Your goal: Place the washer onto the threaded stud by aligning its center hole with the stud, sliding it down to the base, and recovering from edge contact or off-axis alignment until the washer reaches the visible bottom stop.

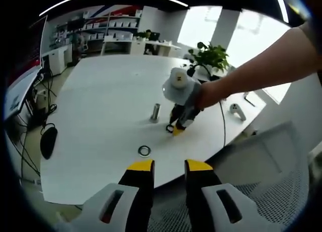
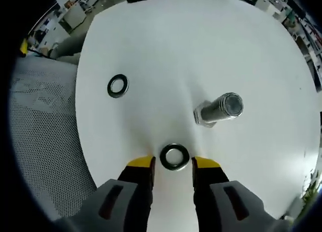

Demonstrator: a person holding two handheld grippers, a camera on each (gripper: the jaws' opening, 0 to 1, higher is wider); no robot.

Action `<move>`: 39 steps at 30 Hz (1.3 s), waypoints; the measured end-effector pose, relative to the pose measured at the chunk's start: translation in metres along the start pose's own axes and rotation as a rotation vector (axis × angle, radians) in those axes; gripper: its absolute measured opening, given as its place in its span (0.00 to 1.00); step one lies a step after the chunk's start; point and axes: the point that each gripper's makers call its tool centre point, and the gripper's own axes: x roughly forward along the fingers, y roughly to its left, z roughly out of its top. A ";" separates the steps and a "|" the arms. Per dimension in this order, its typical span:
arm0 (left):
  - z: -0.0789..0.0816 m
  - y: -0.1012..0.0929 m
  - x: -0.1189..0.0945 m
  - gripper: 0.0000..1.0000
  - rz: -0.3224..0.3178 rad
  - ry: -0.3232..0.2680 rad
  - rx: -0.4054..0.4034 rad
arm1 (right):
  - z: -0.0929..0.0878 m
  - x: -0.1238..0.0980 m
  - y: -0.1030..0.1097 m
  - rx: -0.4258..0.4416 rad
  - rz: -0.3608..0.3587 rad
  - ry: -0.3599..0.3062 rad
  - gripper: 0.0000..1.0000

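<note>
A short threaded metal stud (image 2: 220,109) stands upright on the white round table (image 2: 166,35). A dark washer (image 2: 174,157) lies flat on the table between the yellow tips of my right gripper (image 2: 173,163), which is open with small gaps on both sides of the washer. A second washer (image 2: 117,85) lies further left, near the table edge. In the left gripper view a person's hand holds the right gripper (image 1: 176,127) tips-down at that washer (image 1: 170,128), just right of the stud (image 1: 155,112). My left gripper (image 1: 169,166) hovers open over the table edge, near the other washer (image 1: 144,151).
A grey mesh chair (image 1: 261,186) sits beside the table's near edge. A black mouse (image 1: 49,141) lies at the table's left, a game-style controller (image 1: 237,111) and a cable at its right. A potted plant (image 1: 211,55) stands behind. Desks and shelves line the back.
</note>
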 end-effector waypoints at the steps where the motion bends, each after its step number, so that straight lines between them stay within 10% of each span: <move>1: 0.000 0.000 0.000 0.21 0.000 -0.002 -0.001 | 0.000 0.000 0.000 -0.030 0.004 0.008 0.29; 39: -0.003 0.001 0.001 0.22 0.007 0.013 -0.007 | 0.001 0.004 -0.003 -0.086 -0.027 0.135 0.25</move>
